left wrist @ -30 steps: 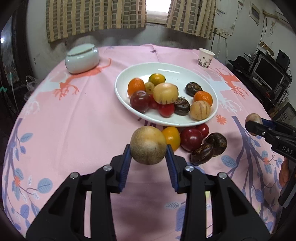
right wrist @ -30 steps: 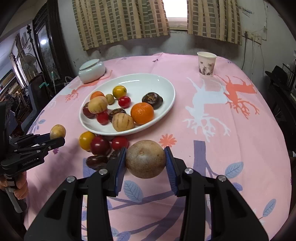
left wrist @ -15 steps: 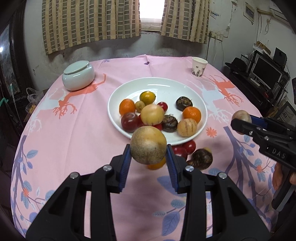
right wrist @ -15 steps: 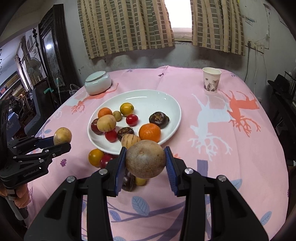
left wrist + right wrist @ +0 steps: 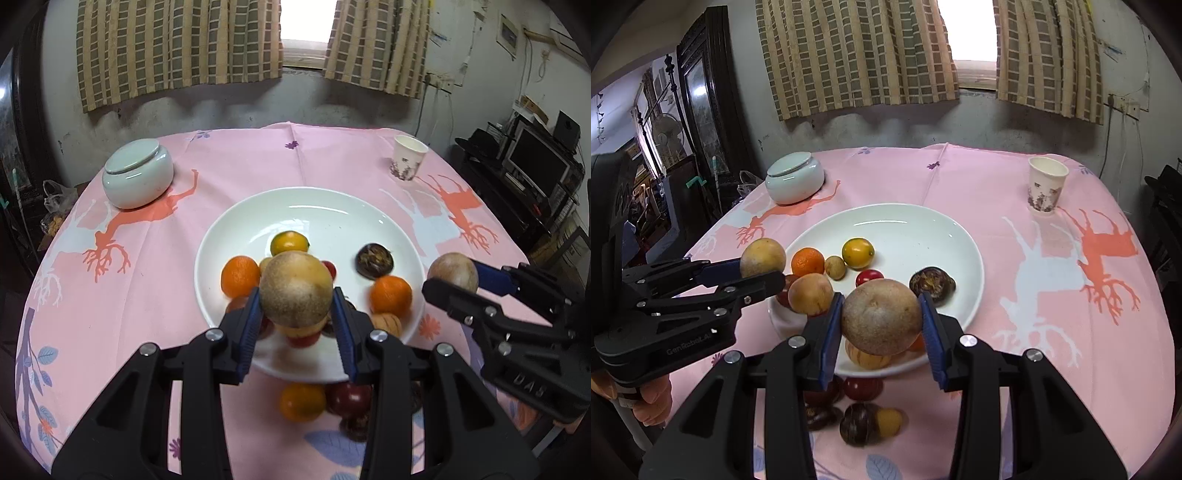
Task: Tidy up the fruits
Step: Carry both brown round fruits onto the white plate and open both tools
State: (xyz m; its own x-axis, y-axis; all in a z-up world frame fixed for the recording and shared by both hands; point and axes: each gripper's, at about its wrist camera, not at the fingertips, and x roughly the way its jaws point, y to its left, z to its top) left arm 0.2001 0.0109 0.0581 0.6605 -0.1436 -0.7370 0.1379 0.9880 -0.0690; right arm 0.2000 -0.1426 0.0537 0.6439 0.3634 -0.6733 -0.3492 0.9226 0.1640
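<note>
Both brown fruits look bound for the plate [image 5: 369,206], so each is best lowered over the bare white part at the plate's far side and let go only once low — a drop could scatter the fruit piled at its near rim. The left gripper [image 5: 295,314] has its jaws closed on one brown fruit [image 5: 295,288] above the plate's near edge; the right gripper [image 5: 881,325] likewise clamps another brown fruit [image 5: 881,317] there — neither touches the worktop.
</note>
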